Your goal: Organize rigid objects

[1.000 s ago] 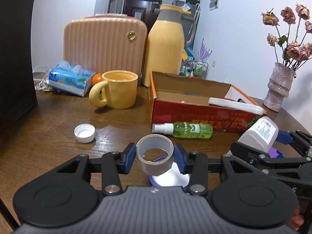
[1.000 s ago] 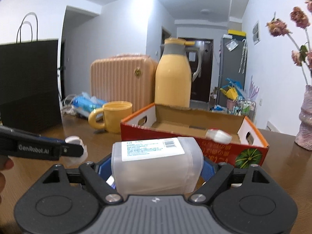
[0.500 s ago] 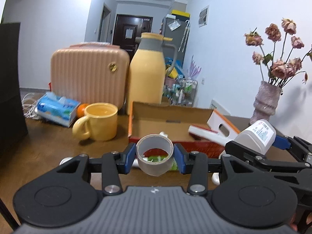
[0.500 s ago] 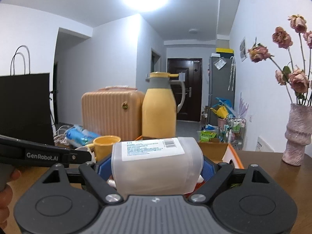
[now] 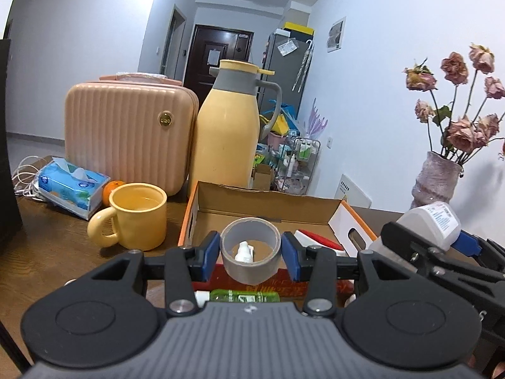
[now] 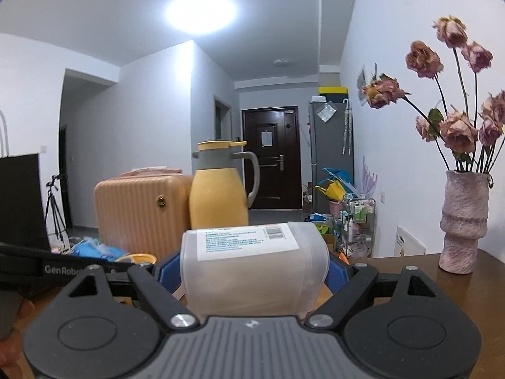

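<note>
My left gripper [image 5: 251,254] is shut on a grey tape roll [image 5: 251,267], held in the air just in front of the open cardboard box [image 5: 268,200]. Through the roll's hole a small white bottle [image 5: 243,251] shows inside the box, and a white and red item [image 5: 318,239] lies to its right. A green spray bottle [image 5: 244,296] lies on the table below the fingers. My right gripper [image 6: 252,273] is shut on a translucent white labelled bottle [image 6: 252,271], raised level; the same bottle [image 5: 432,221] shows at the right of the left wrist view. The box is almost hidden behind it.
A yellow mug [image 5: 137,216], a tissue pack [image 5: 71,186], an orange [image 5: 112,188], a pink case [image 5: 126,131] and a yellow jug [image 5: 225,129] stand left and behind the box. A vase of dried roses [image 6: 464,224] stands at the right. A black bag [image 6: 22,202] is at the left.
Both grippers have risen and moved toward the box with their loads. The tape roll now hangs in front of the box opening; the white cap and blue lid on the table have dropped out of view.
</note>
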A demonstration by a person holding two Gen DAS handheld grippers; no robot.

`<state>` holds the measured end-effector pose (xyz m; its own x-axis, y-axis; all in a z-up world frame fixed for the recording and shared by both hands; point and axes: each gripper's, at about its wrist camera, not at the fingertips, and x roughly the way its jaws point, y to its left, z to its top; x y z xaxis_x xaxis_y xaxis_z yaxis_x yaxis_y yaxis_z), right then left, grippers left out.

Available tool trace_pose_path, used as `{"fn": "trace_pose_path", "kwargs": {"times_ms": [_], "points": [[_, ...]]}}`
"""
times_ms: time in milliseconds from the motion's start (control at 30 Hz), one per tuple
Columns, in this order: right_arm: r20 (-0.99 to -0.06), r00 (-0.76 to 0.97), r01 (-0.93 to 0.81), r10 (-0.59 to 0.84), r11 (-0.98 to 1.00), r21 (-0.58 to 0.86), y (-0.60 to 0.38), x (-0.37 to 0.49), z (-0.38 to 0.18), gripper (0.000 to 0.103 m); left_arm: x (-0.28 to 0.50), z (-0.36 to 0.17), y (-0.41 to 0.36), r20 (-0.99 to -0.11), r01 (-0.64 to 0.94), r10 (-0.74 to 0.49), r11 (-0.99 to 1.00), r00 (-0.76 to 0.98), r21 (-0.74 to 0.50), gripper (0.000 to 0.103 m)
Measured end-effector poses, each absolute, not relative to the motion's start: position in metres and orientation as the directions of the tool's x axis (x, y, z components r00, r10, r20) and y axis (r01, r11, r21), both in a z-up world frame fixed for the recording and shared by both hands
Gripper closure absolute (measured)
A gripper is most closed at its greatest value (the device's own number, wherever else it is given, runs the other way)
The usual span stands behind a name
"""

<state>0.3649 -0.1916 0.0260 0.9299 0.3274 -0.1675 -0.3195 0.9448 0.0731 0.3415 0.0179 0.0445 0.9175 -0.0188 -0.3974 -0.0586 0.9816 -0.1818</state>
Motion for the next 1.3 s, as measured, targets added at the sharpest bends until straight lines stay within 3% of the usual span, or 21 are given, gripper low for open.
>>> {"fn": "trace_pose_path", "kwargs": {"times_ms": [1300], "points": [[-0.317,0.915,-0.254,0.248,0.967,0.024,-0.186,0.501,0.002,0.016,0.484,0.018,0.007,-0.462,-0.093,0.029,0.989,0.887,-0.116,0.060]]}}
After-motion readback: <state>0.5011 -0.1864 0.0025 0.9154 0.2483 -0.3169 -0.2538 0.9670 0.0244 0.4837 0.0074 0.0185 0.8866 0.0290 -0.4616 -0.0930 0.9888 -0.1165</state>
